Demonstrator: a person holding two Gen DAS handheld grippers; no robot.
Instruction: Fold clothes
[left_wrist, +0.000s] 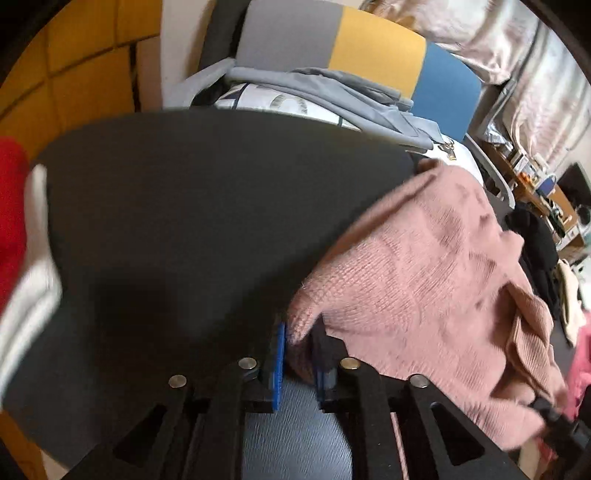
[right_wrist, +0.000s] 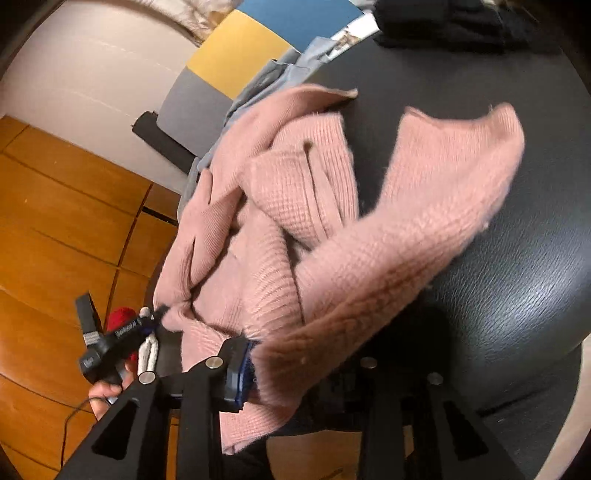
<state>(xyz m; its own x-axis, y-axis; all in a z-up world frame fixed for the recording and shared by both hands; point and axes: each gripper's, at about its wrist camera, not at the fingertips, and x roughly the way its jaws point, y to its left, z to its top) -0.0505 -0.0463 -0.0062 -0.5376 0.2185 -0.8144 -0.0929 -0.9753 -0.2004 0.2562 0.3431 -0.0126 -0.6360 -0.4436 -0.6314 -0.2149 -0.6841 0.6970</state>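
only blurred, unreadable white lettering on left tool (right_wrist: 157, 314), pinching pink sweater (right_wrist: 332, 229)

A pink knitted sweater (right_wrist: 295, 221) lies crumpled on the black table (right_wrist: 517, 258), its near edge hanging over the table's rim. One sleeve stretches across the table toward the far side. The right gripper (right_wrist: 295, 373) has the sweater's near hem between its fingers, the left blue pad (right_wrist: 242, 373) against the knit; the other finger is hidden under the cloth. Beside the sweater's left corner, the left gripper (right_wrist: 157, 314) pinches the fabric, with a hand (right_wrist: 107, 395) below it.
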